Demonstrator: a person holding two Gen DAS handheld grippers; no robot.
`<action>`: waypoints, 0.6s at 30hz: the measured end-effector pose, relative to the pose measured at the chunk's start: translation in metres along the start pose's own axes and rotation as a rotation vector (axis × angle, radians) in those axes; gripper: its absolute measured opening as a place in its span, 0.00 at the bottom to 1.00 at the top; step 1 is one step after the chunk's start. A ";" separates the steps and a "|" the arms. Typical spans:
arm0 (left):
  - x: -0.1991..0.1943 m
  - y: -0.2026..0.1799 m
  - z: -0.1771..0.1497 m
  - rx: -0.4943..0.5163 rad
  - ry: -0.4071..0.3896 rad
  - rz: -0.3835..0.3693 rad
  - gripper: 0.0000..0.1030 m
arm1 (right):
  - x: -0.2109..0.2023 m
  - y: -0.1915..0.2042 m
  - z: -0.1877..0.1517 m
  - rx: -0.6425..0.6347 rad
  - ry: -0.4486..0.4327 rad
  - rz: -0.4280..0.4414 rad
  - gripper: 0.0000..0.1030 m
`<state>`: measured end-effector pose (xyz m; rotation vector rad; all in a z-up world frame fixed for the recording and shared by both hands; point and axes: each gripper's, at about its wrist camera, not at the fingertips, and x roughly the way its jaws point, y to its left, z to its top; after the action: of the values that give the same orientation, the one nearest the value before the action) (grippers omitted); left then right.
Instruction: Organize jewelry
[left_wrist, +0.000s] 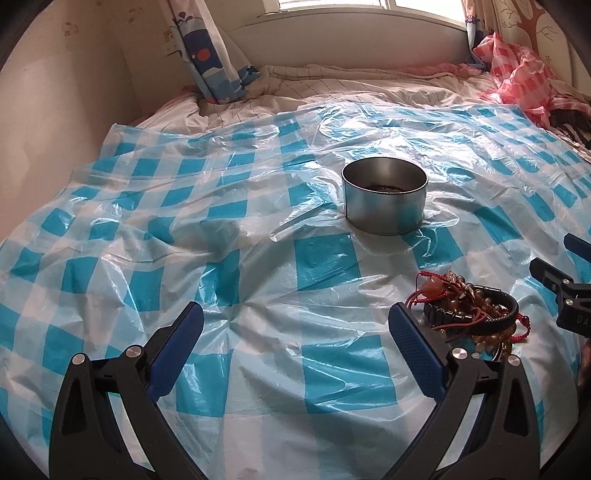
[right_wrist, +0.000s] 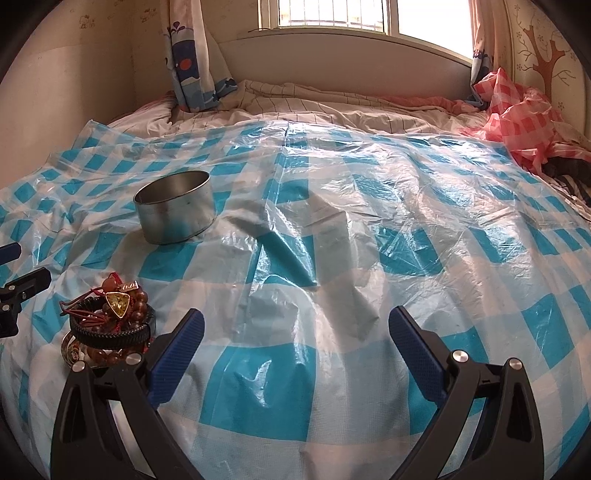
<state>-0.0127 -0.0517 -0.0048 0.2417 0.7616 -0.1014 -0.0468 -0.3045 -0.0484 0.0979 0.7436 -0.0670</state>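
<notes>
A pile of jewelry (left_wrist: 469, 310), with bead bracelets, black bands and red cords, lies on the blue-checked plastic sheet (left_wrist: 258, 258). It also shows in the right wrist view (right_wrist: 109, 325), on a small metal dish. A round metal tin (left_wrist: 384, 194) stands open farther back, with something dark inside; it also shows in the right wrist view (right_wrist: 175, 208). My left gripper (left_wrist: 295, 325) is open and empty, just left of the pile. My right gripper (right_wrist: 295, 325) is open and empty, just right of the pile. Each gripper shows at the edge of the other's view.
The sheet covers a bed with a striped blanket (right_wrist: 332, 103) behind. A crumpled pink-checked plastic sheet (right_wrist: 517, 114) lies at the back right. A curtain (right_wrist: 192, 55) hangs at the back left. A wall runs along the left side.
</notes>
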 end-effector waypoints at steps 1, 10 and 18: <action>0.001 0.003 0.000 -0.012 0.003 -0.005 0.94 | 0.000 -0.001 0.000 -0.001 0.001 0.000 0.93; 0.006 0.010 0.000 -0.039 0.021 -0.019 0.94 | 0.002 0.000 0.000 -0.004 0.011 -0.002 0.93; 0.012 0.010 -0.001 -0.043 0.049 -0.011 0.94 | 0.003 0.001 -0.001 -0.010 0.018 -0.007 0.93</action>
<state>-0.0036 -0.0421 -0.0120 0.2001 0.8126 -0.0897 -0.0451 -0.3039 -0.0518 0.0869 0.7618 -0.0690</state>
